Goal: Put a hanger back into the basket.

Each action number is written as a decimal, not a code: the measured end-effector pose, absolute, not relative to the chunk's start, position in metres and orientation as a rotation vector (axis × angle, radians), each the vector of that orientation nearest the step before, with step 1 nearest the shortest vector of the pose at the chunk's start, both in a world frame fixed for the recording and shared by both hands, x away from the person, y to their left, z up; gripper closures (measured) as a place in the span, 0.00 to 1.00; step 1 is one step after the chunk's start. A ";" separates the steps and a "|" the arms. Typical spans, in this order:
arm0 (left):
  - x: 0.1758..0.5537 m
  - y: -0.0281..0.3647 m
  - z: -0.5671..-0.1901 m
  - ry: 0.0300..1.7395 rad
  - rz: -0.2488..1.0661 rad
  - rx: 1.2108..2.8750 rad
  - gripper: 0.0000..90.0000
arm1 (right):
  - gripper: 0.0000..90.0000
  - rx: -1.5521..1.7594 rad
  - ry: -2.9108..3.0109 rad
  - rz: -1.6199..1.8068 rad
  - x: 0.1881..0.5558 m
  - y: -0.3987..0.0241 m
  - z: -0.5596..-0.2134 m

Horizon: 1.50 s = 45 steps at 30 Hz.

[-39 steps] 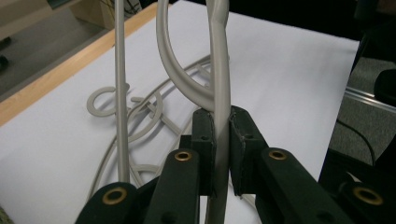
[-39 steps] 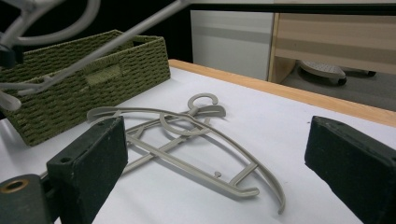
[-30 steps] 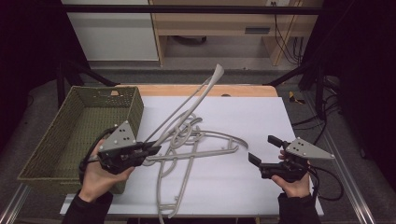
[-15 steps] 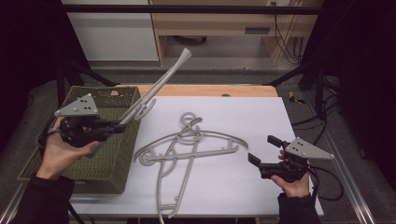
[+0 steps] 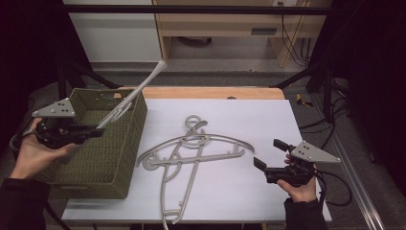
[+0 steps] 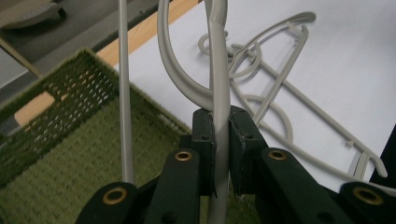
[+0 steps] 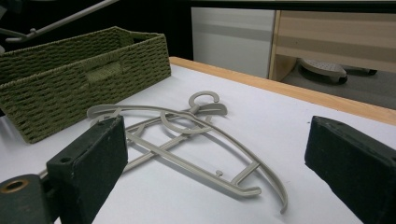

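One grey hanger held up over the basket at left; two more lie on the white table.

At far left the left gripper (image 5: pixel 98 129) is clamped tight on the lifted hanger (image 5: pixel 131 96), which slants up over the green woven basket (image 5: pixel 103 163); its lower end is hidden behind the jaws and hand, and in the left gripper view its top is cut off by the picture's edge. Against half a second ago, this hanger points lower and sits further over the basket. The crossed hangers on the table (image 5: pixel 191 153) are unmoved; one runs past the white table's (image 5: pixel 268 120) near edge. At right the right gripper (image 5: pixel 269 154) rests wide open near them, holding nothing, unchanged.
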State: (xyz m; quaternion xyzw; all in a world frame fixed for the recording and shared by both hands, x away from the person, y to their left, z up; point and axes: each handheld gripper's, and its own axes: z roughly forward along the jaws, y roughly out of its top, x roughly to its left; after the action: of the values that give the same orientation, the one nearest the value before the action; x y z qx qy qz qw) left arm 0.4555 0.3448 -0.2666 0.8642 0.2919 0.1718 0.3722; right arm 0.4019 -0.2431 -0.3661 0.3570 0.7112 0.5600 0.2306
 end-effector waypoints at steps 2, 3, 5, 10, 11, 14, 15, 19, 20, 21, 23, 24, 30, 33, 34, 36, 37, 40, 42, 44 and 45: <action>0.454 0.353 -0.269 0.768 0.438 2.220 0.91 | 0.07 0.982 1.956 1.540 0.402 -0.243 -0.366; 0.453 0.358 -0.271 0.777 0.437 2.219 0.91 | 0.07 0.982 1.957 1.540 0.402 -0.243 -0.366; 0.453 0.366 -0.273 0.789 0.433 2.215 0.91 | 0.07 0.988 1.959 1.537 0.402 -0.242 -0.367; 0.453 0.383 -0.280 0.818 0.417 2.219 0.91 | 0.07 0.983 1.961 1.534 0.403 -0.241 -0.367; 0.453 0.386 -0.282 0.826 0.413 2.219 0.91 | 0.07 0.983 1.961 1.533 0.403 -0.241 -0.367; 0.453 0.396 -0.287 0.856 0.408 2.219 0.91 | 0.07 0.985 1.962 1.535 0.403 -0.242 -0.367; 0.454 0.399 -0.288 0.866 0.405 2.216 0.91 | 0.07 0.988 1.961 1.535 0.403 -0.242 -0.367; 0.453 0.409 -0.297 0.906 0.392 2.211 0.91 | 0.07 0.985 1.960 1.534 0.403 -0.242 -0.367; 0.454 0.412 -0.299 0.914 0.394 2.213 0.91 | 0.07 0.986 1.961 1.534 0.403 -0.242 -0.367; 0.454 0.414 -0.301 0.926 0.388 2.210 0.91 | 0.07 0.982 1.965 1.532 0.403 -0.242 -0.368; 0.454 0.418 -0.306 0.946 0.380 2.208 0.91 | 0.07 0.982 1.966 1.531 0.403 -0.242 -0.368; 0.455 0.419 -0.308 0.953 0.373 2.213 0.91 | 0.07 0.982 1.966 1.531 0.403 -0.242 -0.368; 0.458 0.422 -0.323 0.988 0.344 2.230 0.91 | 0.07 0.988 1.968 1.530 0.403 -0.242 -0.368; 0.459 0.420 -0.332 0.998 0.312 2.242 0.91 | 0.07 0.989 1.967 1.530 0.403 -0.242 -0.368; 0.460 0.419 -0.335 1.001 0.308 2.243 0.91 | 0.07 0.988 1.967 1.531 0.403 -0.242 -0.368; 0.461 0.418 -0.339 1.007 0.316 2.243 0.91 | 0.07 0.990 1.966 1.530 0.404 -0.241 -0.368; 0.462 0.419 -0.341 1.014 0.316 2.245 0.91 | 0.07 0.991 1.968 1.531 0.404 -0.241 -0.368; 0.465 0.421 -0.346 1.052 0.306 2.271 0.91 | 0.07 0.988 1.969 1.532 0.404 -0.241 -0.368; 0.467 0.421 -0.351 1.074 0.305 2.269 0.91 | 0.07 0.988 1.968 1.531 0.404 -0.241 -0.368; 0.468 0.420 -0.354 1.068 0.287 2.265 0.91 | 0.07 0.988 1.968 1.531 0.404 -0.241 -0.369; 0.469 0.419 -0.356 1.066 0.274 2.267 0.91 | 0.07 0.988 1.968 1.530 0.404 -0.241 -0.369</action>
State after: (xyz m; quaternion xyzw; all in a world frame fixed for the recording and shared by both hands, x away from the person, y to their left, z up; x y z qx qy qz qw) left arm 0.4686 0.4187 -0.3558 0.8564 0.4029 0.1037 0.3059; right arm 0.4038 -0.2408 -0.3686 0.3588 0.7147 0.5556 0.2278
